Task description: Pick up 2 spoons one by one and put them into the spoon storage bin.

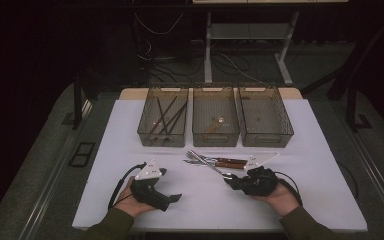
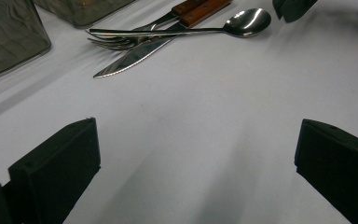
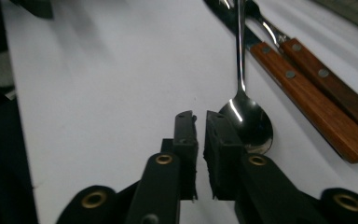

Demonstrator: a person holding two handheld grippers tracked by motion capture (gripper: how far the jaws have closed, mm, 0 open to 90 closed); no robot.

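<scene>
Black right tongs [image 3: 200,122] beside spoon [image 3: 247,123]

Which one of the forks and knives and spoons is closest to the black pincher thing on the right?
The spoon. Its shiny bowl lies right beside the right gripper, and it is all metal. The knife and fork lie farther off and have brown wooden handles.

A table [image 1: 130,95] with a pale wooden top carries a white sheet [image 1: 310,150] that covers nearly all of it. Along the far side of the sheet stand three clear bins [image 1: 215,122] in a row, side by side. Just in front of the middle and right bins lies a small heap of cutlery: a spoon [image 2: 247,23] across a fork [image 2: 121,41] and a serrated knife [image 2: 135,56], the last two with brown wooden handles.
</scene>
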